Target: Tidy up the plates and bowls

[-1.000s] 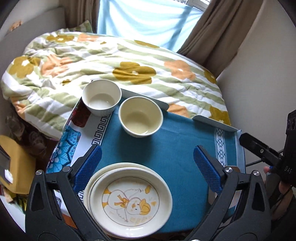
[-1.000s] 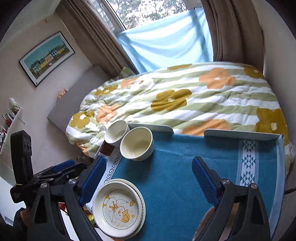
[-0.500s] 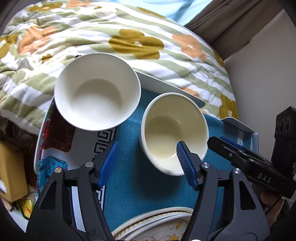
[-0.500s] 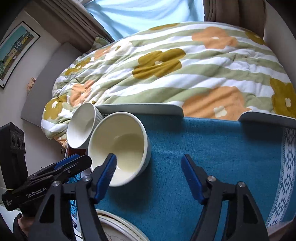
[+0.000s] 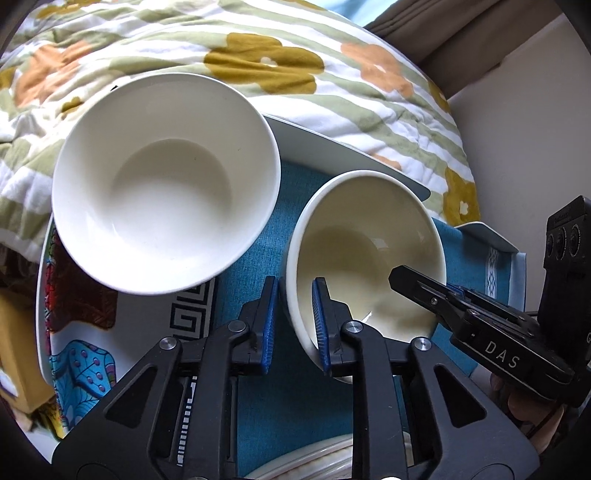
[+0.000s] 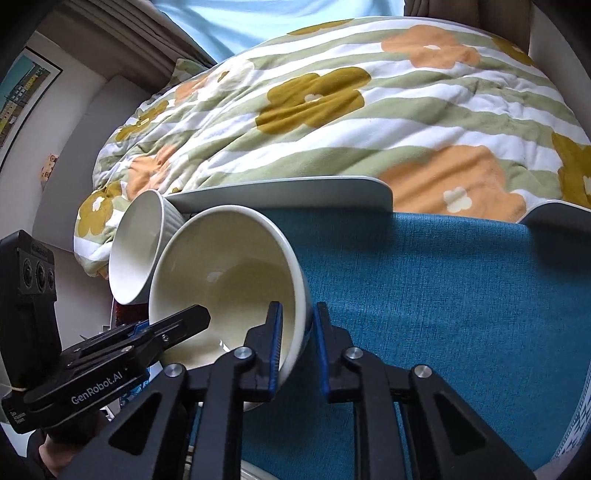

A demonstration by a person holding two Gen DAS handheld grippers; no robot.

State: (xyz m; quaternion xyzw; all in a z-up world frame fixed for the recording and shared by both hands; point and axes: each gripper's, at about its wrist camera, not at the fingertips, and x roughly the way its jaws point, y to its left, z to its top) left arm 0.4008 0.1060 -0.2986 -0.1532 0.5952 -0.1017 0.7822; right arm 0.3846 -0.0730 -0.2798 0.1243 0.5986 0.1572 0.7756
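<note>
The cream bowl [image 5: 364, 254] is sitting on the blue cloth [image 6: 461, 295] just right of the white bowl [image 5: 164, 184]. We are clamping its rim from opposite sides: our left gripper [image 5: 293, 321] and right gripper [image 6: 297, 343], jaws having just closed, are each pinching the wall.

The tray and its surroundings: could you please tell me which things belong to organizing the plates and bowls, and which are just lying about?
Belongs to the job:
- cream bowl, its rim clamped by the left tongs and right tongs
- white bowl
- stacked plates
- tray

Just lying about:
- floral duvet
- framed picture
- curtains
</note>
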